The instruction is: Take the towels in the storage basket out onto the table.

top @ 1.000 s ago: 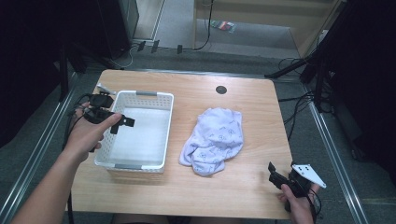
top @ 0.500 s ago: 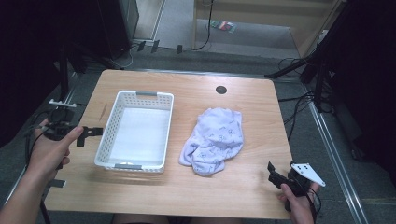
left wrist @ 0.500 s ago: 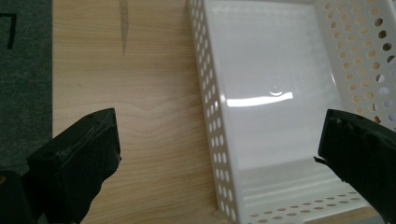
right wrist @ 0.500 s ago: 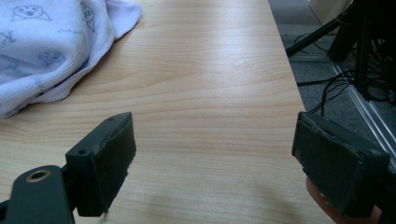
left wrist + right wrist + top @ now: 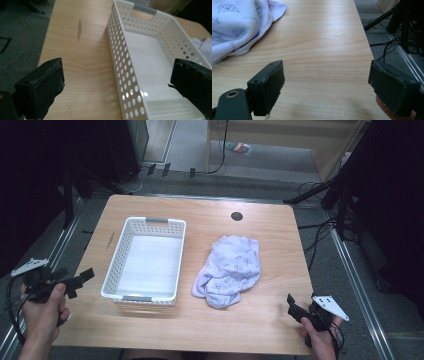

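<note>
An empty white perforated basket (image 5: 146,260) stands on the left half of the wooden table (image 5: 210,325). A crumpled pale lilac cloth (image 5: 230,269) with small printed figures lies to its right. My left gripper (image 5: 80,280) is held at the table's front left corner, just left of the basket, jaws wide open and empty; its own view looks along the basket's long wall (image 5: 125,72). My right gripper (image 5: 292,306) rests near the front right corner, open and empty, with the cloth (image 5: 237,27) off to its far left.
A dark round grommet hole (image 5: 236,216) sits near the table's far edge. Cables and black stand legs (image 5: 320,195) lie on the floor to the right. Metal rails (image 5: 65,245) run along the floor on both sides of the table.
My left gripper has pulled back from over the basket's left rim, down and leftward to the table's front left corner. The right gripper has stayed put.
</note>
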A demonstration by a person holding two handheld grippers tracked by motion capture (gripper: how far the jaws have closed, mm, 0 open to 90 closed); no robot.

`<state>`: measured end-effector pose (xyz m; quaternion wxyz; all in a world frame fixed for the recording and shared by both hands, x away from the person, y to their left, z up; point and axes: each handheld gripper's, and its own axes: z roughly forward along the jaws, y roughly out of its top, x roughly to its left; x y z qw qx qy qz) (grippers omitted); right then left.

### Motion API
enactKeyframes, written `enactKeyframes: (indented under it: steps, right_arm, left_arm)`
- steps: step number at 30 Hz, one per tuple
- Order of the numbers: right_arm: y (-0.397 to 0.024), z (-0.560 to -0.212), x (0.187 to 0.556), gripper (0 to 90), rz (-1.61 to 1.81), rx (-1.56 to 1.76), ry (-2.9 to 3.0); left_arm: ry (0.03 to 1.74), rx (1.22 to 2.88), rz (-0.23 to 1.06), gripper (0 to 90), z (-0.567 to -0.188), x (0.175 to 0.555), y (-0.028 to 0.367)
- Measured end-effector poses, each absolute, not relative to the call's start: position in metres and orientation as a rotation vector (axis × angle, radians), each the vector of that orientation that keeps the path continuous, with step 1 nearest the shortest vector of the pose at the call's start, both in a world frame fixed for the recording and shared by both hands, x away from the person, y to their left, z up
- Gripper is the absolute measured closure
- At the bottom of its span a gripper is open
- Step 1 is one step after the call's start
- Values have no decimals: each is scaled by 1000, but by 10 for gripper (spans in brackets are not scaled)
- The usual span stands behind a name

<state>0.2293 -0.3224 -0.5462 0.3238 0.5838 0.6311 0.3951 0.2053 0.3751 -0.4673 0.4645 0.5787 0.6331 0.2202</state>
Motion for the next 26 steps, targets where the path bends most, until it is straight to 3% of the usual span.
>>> enactKeyframes:
  steps: [9,26]
  right_arm:
    - [-322,-546,229,137,1020,1523,1657]
    - [-317,-547,230,127,969,1503,1682]
  left_arm:
    - [1468,1340,616,0,-525,175,389]
    - [1526,1383,635,0,-546,181,385]
